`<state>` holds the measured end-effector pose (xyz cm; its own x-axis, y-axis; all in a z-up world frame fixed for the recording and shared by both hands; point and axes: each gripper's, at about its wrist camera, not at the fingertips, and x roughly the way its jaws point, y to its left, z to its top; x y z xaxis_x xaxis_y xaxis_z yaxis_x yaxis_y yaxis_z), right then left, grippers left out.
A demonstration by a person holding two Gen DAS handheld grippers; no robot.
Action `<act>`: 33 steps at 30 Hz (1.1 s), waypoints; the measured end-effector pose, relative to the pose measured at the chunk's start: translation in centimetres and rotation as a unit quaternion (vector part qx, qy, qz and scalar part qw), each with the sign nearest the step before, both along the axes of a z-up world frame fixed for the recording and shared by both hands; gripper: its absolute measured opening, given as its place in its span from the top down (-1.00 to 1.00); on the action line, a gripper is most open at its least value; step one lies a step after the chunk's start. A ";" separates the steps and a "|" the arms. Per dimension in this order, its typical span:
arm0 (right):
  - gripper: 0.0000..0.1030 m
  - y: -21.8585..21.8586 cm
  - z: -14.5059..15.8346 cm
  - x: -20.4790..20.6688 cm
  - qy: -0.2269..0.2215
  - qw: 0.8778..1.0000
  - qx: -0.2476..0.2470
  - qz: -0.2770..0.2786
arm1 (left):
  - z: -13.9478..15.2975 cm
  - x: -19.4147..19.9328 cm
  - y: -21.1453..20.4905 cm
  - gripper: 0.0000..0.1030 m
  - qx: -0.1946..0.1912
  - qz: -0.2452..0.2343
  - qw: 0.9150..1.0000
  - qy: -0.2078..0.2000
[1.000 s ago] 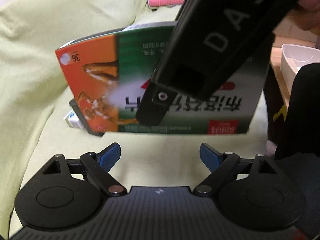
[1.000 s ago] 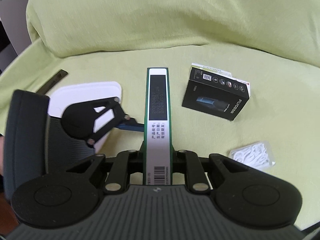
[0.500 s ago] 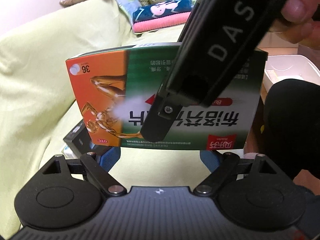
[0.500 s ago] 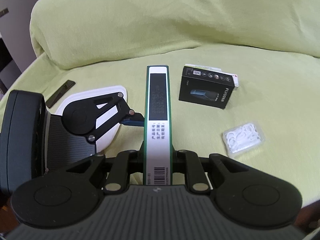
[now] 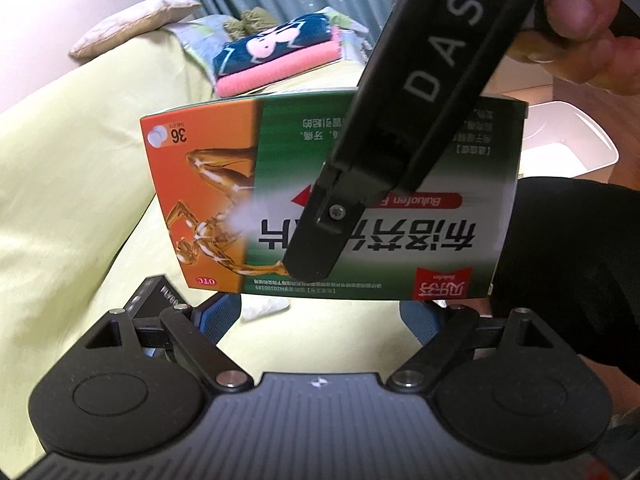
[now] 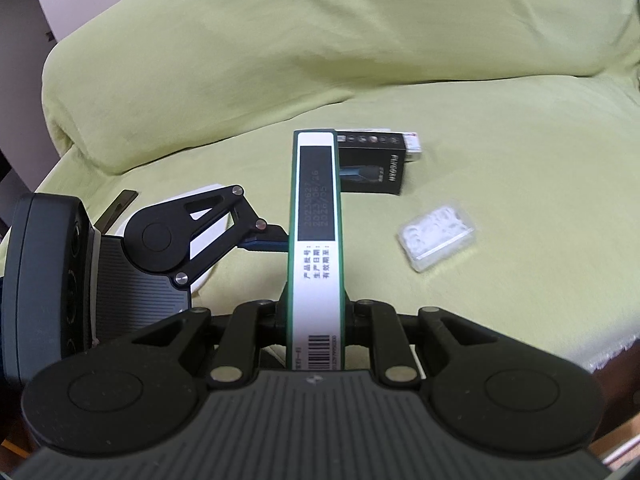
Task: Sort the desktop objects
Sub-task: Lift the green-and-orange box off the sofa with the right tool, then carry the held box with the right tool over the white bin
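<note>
In the left wrist view, the flat orange-and-green cardboard medicine box hangs broadside in mid-air just beyond the left gripper, whose blue-padded fingers stand wide apart with nothing between them. The black right gripper reaches down from the upper right, one finger pressed flat on the printed face; a hand grips its handle. Behind lie a sofa under a yellow-green cover, a folded pink-and-blue towel far back, and a white plastic bin at the right, partly hidden by the box.

In the right wrist view, the same box shows only its narrow white edge with barcode and date print, standing upright and clamped between the right gripper's closed-in fingers. The left gripper sits to the left, one blue pad touching or nearly touching the box's side. On the cover beyond lie a black rectangular product carton and, nearer right, a small clear plastic case of white bits.

The box looks light and stiff but thin-walled, so a hard squeeze could dent it; the broad faces, as now, seem the safest hold. Only the left view shows the bin and the printed face; only the right view shows the remaining items and the grip's thin-edge alignment.
</note>
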<state>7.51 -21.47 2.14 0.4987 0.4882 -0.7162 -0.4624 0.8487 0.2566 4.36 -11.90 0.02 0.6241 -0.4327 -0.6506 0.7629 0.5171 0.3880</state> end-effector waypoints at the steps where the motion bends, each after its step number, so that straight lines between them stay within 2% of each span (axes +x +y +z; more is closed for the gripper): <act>1: 0.71 -0.4 0.0 -0.2 0.000 1.000 0.002 -0.004 | 0.1 -0.1 -0.4 -0.71 0.001 -0.004 1.000 0.000; 18: 0.71 -6.7 0.5 -2.2 -0.008 0.996 0.020 -0.081 | -0.1 1.2 -6.1 -0.71 0.019 -0.072 0.997 -0.006; 33: 0.71 -12.3 1.2 -4.3 -0.005 0.987 0.023 -0.162 | -0.7 1.1 -14.2 -0.71 0.029 -0.146 0.989 -0.001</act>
